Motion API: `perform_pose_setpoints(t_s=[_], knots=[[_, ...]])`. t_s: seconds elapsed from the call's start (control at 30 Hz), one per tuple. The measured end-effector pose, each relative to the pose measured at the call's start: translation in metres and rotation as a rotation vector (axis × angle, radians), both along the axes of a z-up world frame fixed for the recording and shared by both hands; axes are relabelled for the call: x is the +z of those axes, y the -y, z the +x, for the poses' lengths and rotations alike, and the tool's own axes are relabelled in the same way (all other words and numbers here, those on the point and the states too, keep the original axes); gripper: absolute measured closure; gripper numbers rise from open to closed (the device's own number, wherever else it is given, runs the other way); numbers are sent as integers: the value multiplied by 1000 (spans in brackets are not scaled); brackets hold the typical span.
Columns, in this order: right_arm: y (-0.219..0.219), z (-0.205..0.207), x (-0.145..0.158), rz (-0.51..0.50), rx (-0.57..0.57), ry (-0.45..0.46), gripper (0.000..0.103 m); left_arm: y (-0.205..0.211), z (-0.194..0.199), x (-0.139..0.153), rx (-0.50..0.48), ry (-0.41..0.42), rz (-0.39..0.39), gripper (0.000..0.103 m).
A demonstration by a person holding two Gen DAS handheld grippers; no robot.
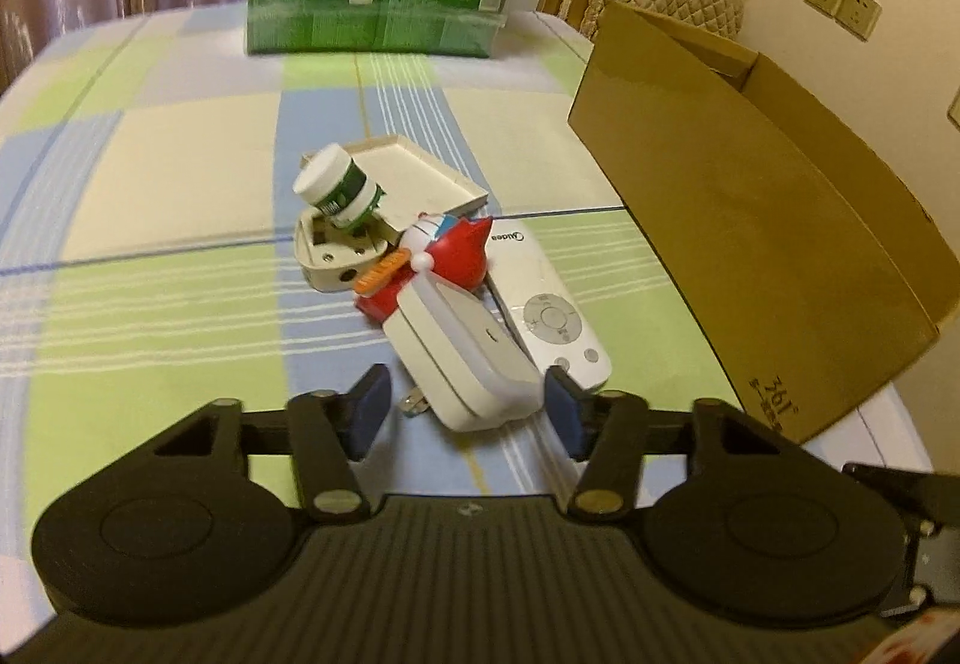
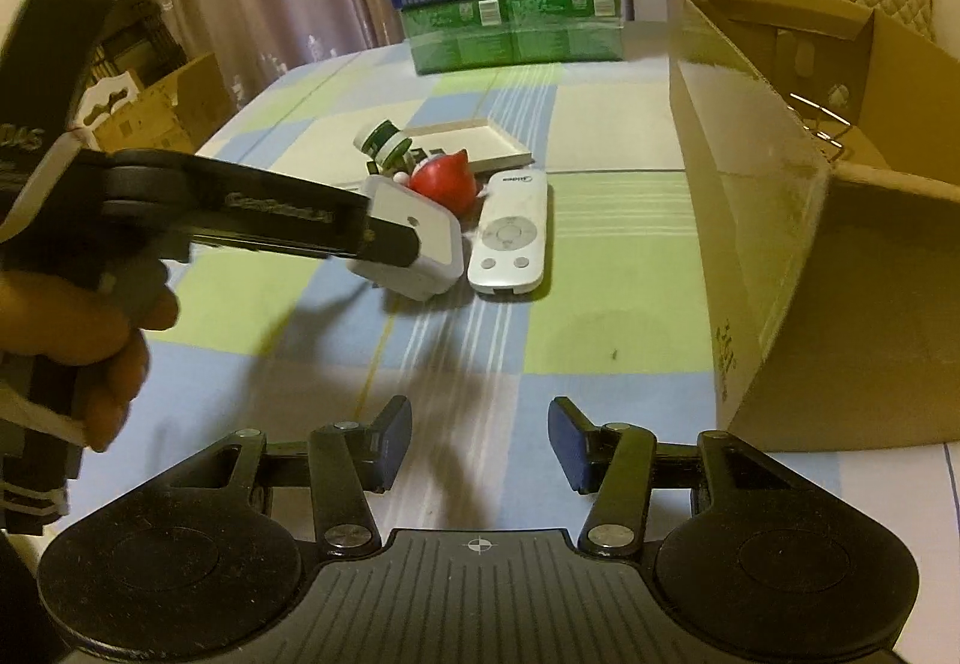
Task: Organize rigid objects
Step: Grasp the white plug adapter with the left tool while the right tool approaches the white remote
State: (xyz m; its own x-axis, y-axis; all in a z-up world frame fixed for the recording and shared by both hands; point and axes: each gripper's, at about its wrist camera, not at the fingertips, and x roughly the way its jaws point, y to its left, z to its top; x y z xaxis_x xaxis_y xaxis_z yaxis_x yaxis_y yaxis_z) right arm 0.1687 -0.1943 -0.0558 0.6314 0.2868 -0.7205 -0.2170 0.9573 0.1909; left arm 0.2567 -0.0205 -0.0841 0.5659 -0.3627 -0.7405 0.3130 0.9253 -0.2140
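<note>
L gripper spread round charger, frame centre, not clamped; R gripper spread, empty. Risk: clipping remote w/ fingertip, shoving pile.

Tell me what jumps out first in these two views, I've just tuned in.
A small heap on the checked tablecloth: a red toy, white remote, green-banded jar and white plug adapter. The open left gripper straddles the adapter. A large open cardboard box stands right; the right gripper hangs back, open.
</note>
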Motion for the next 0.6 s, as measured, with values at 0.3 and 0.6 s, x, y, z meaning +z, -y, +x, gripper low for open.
perform_pose_setpoints(t_s=[0.3, 0.6], knots=[[-9, 17, -1, -9, 20, 26, 54, -26, -3, 7, 30, -13, -33, 81], [-23, 55, -3, -69, 4, 89, 54, -64, -12, 12, 31, 37, 50, 81]])
